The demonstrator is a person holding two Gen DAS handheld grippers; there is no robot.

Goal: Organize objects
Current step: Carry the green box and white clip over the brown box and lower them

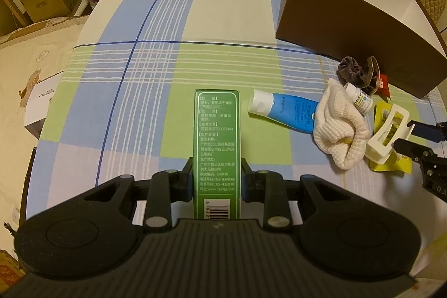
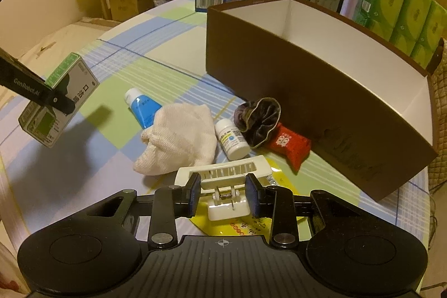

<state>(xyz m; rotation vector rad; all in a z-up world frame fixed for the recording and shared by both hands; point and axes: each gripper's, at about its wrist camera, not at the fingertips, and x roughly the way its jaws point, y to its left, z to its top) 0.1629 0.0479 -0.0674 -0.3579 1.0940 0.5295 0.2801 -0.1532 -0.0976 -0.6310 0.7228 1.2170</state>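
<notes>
**Carton and clip both gripped over the checked cloth**

Holding a green carton point(image 1: 215, 155) lengthwise in the left gripper point(image 1: 217, 180), pads pressing both long sides, lifted clear above the cloth point(image 1: 156, 69). Pinching a white hair clip point(image 2: 226, 180) by its hinge end in the right gripper point(image 2: 223, 193), narrow, over a yellow packet point(image 2: 237, 226). Lying just beyond: white rag point(image 2: 178, 138) overlapping a blue tube point(image 2: 142, 109), pill bottle point(image 2: 232, 140), dark scrunchie point(image 2: 258, 119), red sachet point(image 2: 290, 145). Standing behind these: open brown box point(image 2: 321, 91).
</notes>
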